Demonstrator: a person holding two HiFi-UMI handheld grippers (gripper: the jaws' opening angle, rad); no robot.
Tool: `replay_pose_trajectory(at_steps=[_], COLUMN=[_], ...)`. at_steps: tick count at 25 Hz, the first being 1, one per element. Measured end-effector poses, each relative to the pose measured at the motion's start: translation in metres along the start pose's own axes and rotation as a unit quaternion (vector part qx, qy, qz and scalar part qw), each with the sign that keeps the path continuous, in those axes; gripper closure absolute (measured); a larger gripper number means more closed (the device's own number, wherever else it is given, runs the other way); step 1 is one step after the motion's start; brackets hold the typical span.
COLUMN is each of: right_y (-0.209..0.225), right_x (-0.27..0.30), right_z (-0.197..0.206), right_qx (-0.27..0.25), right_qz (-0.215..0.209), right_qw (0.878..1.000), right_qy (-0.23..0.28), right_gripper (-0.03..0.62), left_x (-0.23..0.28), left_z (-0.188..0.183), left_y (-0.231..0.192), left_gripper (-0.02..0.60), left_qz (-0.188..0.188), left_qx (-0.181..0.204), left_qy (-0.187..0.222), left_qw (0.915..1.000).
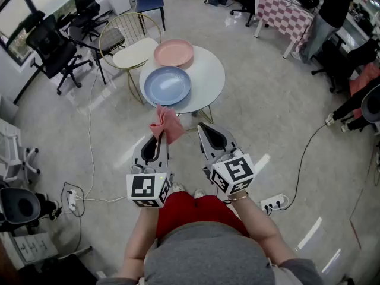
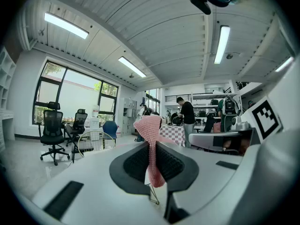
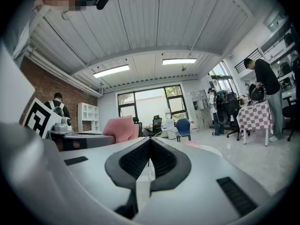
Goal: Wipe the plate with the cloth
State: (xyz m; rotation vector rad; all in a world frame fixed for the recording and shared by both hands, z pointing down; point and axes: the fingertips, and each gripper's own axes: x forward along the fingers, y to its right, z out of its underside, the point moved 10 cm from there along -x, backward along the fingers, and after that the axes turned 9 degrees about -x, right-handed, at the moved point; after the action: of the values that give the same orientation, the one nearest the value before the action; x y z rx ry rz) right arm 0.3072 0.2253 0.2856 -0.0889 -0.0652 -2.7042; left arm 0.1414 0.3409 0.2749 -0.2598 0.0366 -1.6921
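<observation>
The round table [image 1: 209,76] is white. The plate [image 1: 167,85] at its near edge is pale blue, and a second plate [image 1: 173,53] at its far edge is salmon pink. Just off the table's near edge, the cloth [image 1: 168,123] is pink with a fine knit weave. The left tongs [image 1: 159,136] and right tongs [image 1: 202,128] are light grey with black ribbed pads [image 2: 137,164]. Each carries a white cube [image 1: 148,189] with black square markers. Left of the table, a chair [image 1: 133,52] has a gold wire frame and cream seat. Beyond the table, a tablecloth [image 1: 288,13] is checked dark red and white. The floor [image 1: 267,111] is speckled grey.
</observation>
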Motion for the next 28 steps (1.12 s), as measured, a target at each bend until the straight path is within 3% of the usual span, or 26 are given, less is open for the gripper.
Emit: replay_pose_trajectory(at_steps=[6, 15, 22, 28], right_y=[0.012, 0.025, 0.048, 0.067], right_x=[-0.005, 0.002, 0.028, 0.089], right_z=[0.005, 0.008, 0.007, 0.016], right_qx=[0.009, 0.032, 0.033, 0.036], right_qz=[0.007, 0.021, 0.035, 0.049], right_qw=[1.000, 0.999, 0.999, 0.998], right_qy=[-0.006, 0.002, 0.007, -0.002], right_gripper=[0.566, 0.565, 0.565, 0.565], left_x=[0.004, 0.011, 0.051, 0.110], left_z=[0.002, -0.005, -0.017, -0.020], left_y=[0.010, -0.006, -0.028, -0.076], left_gripper=[0.549, 0.549, 0.549, 0.549], left_qz=[-0.009, -0.027, -0.021, -0.006], left_qx=[0.003, 0.004, -0.003, -0.006], left_qy=[0.000, 0.010, 0.017, 0.006], left_qw=[1.0000, 0.9996, 0.9996, 0.9999])
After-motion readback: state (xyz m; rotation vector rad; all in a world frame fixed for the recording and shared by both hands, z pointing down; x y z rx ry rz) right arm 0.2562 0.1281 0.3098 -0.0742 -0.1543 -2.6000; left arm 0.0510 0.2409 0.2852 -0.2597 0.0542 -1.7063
